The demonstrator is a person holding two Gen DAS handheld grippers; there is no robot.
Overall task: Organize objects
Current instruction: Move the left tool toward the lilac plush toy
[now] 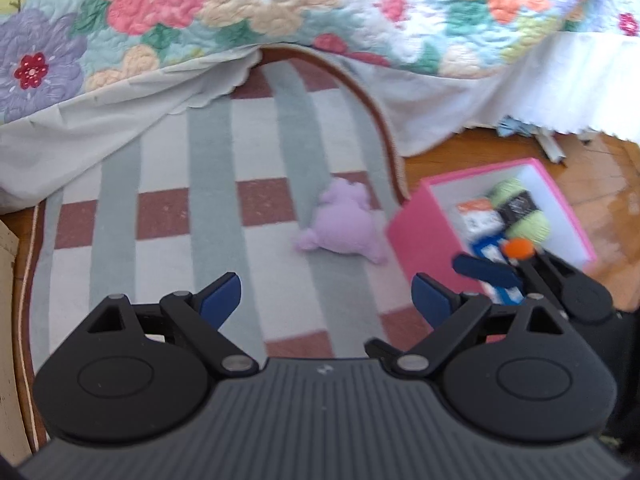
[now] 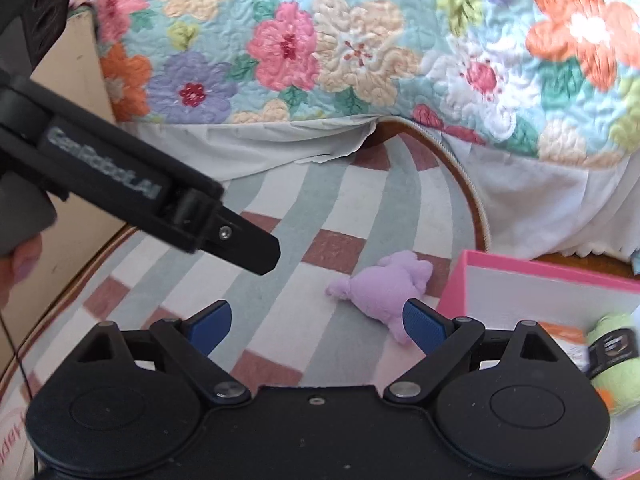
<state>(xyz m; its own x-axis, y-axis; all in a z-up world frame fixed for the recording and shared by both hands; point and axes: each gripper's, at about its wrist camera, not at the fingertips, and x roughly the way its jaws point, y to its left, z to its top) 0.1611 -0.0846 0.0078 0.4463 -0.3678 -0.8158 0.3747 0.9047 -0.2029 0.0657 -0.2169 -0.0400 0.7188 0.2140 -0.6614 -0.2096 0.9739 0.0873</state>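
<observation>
**Both grippers spread over the rug, plush ahead**

The left gripper (image 1: 326, 300) hangs above the striped rug (image 1: 224, 216) with its blue pads wide apart, holding nothing. The right gripper (image 2: 316, 322) is likewise spread and empty. Just ahead of the left gripper and slightly to its right lies a lilac plush (image 1: 344, 220) on the rug; from the right wrist it sits just beyond the right pad. Right of the plush stands a pink box (image 1: 416, 232), holding green yarn (image 1: 520, 212) and small cartons. Beyond it all, a floral quilt (image 2: 340, 52) drapes down from the bed.
</observation>
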